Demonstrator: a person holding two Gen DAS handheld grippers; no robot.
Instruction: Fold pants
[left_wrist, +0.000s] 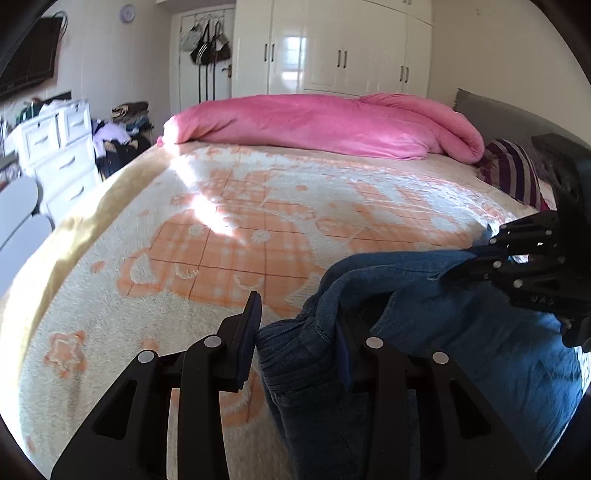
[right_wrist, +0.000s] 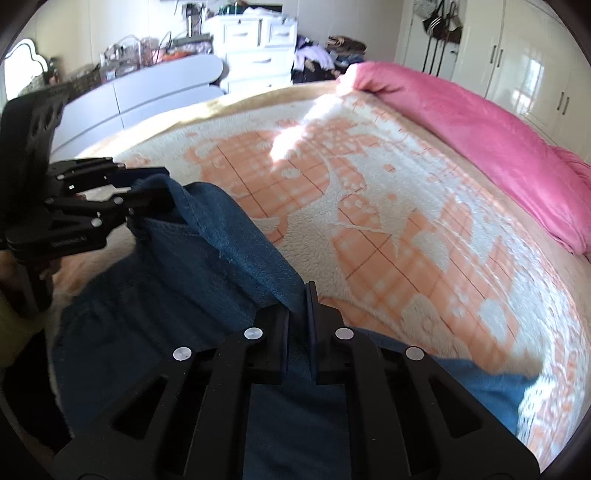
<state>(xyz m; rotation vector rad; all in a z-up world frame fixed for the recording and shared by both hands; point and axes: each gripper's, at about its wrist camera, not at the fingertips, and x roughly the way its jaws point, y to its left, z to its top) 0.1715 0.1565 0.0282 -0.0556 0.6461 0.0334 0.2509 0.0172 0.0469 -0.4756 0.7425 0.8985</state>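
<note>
Blue denim pants (left_wrist: 461, 332) hang over the near edge of the bed, held up by both grippers. In the left wrist view my left gripper (left_wrist: 299, 325) has its jaws wide apart, with a bunched edge of the pants (left_wrist: 295, 354) lying against the right finger. My right gripper (left_wrist: 476, 262) shows at the right of that view, shut on the pants' edge. In the right wrist view my right gripper (right_wrist: 299, 306) is shut on a fold of the pants (right_wrist: 207, 280). My left gripper (right_wrist: 147, 192) shows at the left, with denim between its fingers.
The bed carries an orange and white fleece blanket (left_wrist: 229, 229). A rolled pink duvet (left_wrist: 325, 125) lies along the far side and a striped pillow (left_wrist: 513, 170) at the right. A white dresser (left_wrist: 55, 155), clothes piles and wardrobes (left_wrist: 332, 48) stand beyond.
</note>
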